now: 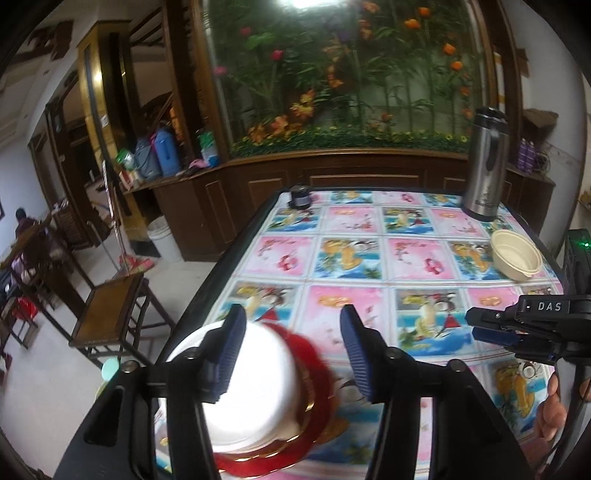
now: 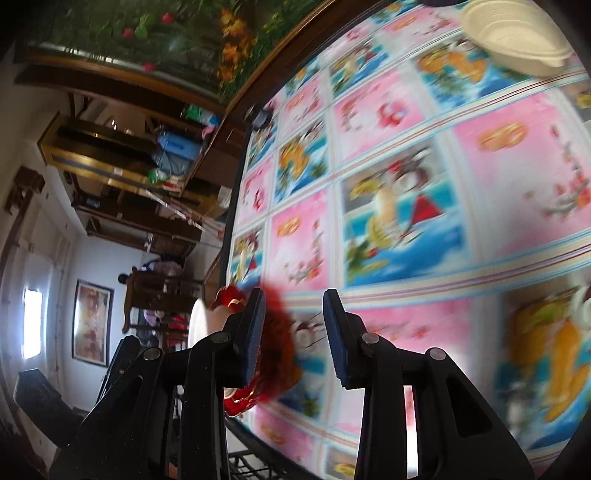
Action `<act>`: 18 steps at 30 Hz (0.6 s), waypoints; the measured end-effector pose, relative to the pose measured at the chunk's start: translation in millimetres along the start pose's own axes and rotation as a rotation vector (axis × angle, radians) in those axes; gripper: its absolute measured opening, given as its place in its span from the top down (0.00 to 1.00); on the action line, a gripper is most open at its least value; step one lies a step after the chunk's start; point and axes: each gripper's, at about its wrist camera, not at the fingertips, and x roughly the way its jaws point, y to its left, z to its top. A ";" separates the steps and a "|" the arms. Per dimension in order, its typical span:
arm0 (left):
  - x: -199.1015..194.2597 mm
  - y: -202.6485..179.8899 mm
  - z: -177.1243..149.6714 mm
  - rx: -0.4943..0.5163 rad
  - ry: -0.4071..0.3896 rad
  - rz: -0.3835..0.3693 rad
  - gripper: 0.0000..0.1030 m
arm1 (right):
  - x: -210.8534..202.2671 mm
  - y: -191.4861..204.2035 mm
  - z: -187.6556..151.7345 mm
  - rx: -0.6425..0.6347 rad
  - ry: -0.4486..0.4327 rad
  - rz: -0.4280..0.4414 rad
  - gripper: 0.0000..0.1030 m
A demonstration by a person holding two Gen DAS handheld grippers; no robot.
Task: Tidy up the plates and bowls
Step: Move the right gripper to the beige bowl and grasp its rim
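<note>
A white bowl (image 1: 251, 391) sits stacked on red gold-rimmed plates (image 1: 317, 373) at the near left corner of the table (image 1: 351, 258), which has a flowered cloth. My left gripper (image 1: 291, 350) hovers just above the stack, open, its blue pads (image 1: 232, 347) apart with nothing pressed between them. A cream bowl (image 1: 515, 256) stands alone at the far right. My right gripper (image 1: 484, 326) comes in from the right over the cloth. In the right wrist view the right gripper (image 2: 293, 336) is open and empty, with the red plates (image 2: 277, 347) and white bowl (image 2: 199, 325) blurred behind it and the cream bowl (image 2: 517, 33) at top right.
A steel thermos (image 1: 484, 166) stands at the table's far right and a small dark jar (image 1: 300, 197) at the far edge. A wooden chair (image 1: 110, 306) and a white bucket (image 1: 162, 236) are on the floor left of the table. A hand (image 1: 552, 406) holds the right gripper.
</note>
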 end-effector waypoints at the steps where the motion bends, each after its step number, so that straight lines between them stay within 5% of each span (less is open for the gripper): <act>1: 1.8 -10.2 3.3 0.014 0.000 -0.004 0.45 | -5.2 -5.6 3.8 0.008 -0.006 0.002 0.68; 18: 48.1 -150.0 39.5 0.204 0.036 -0.120 0.43 | -138.4 -105.9 100.5 0.042 -0.331 -0.149 0.69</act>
